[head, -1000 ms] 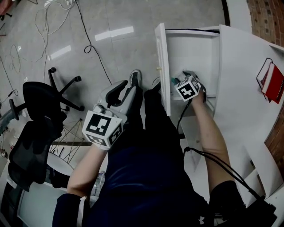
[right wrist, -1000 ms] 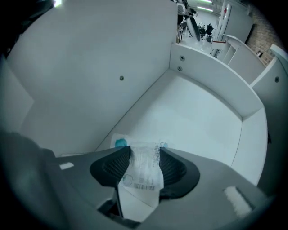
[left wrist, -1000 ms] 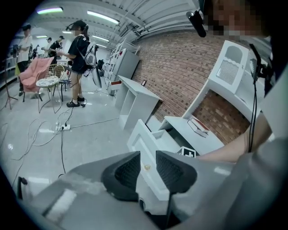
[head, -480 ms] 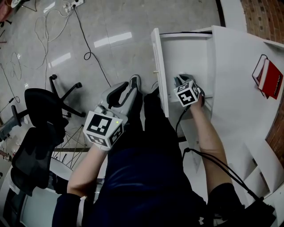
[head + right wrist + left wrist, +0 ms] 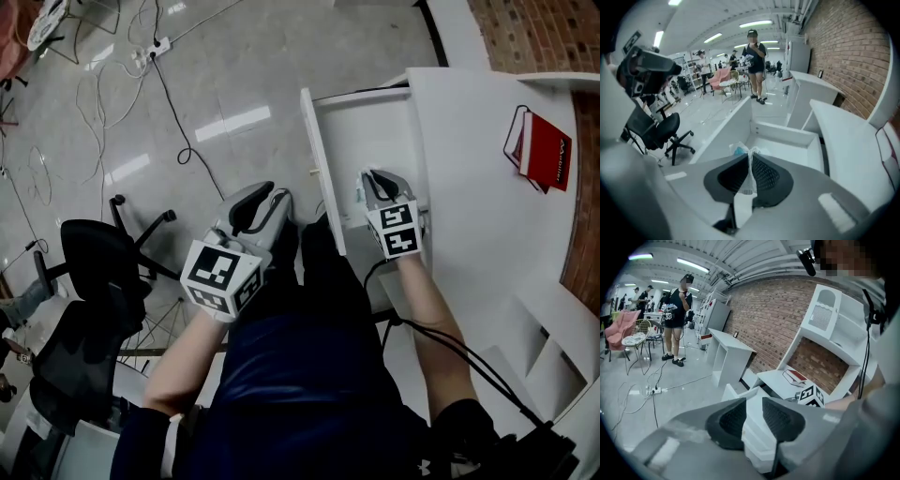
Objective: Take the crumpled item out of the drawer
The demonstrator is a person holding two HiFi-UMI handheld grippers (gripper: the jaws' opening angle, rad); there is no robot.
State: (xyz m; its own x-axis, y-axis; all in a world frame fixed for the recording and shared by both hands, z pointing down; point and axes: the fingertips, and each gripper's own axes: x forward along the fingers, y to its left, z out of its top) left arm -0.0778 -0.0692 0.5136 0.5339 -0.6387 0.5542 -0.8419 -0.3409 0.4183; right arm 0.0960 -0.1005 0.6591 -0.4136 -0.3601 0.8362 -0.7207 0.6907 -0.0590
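Observation:
A white drawer [image 5: 370,131] stands pulled out from the white desk [image 5: 469,169]. My right gripper [image 5: 367,184] reaches into its near end. In the right gripper view the crumpled item [image 5: 740,150], thin clear-white plastic with a blue patch, is pinched between the black pads of the right gripper [image 5: 750,161]. Those jaws are closing on it. The item bunches up past the fingertips above the drawer floor [image 5: 787,140]. My left gripper [image 5: 267,199] hangs left of the drawer front [image 5: 319,178], over the person's lap. The left gripper [image 5: 753,401] is open with nothing between its pads.
A red book [image 5: 539,150] lies on the desk top at the right. A black office chair [image 5: 84,272] stands at the left and cables [image 5: 178,103] run across the shiny floor. People [image 5: 755,61] stand far off in the room.
The right gripper has tilted more upright at the near end of the drawer. The head view has swung, so the desk sits further left. The left gripper has hardly moved.

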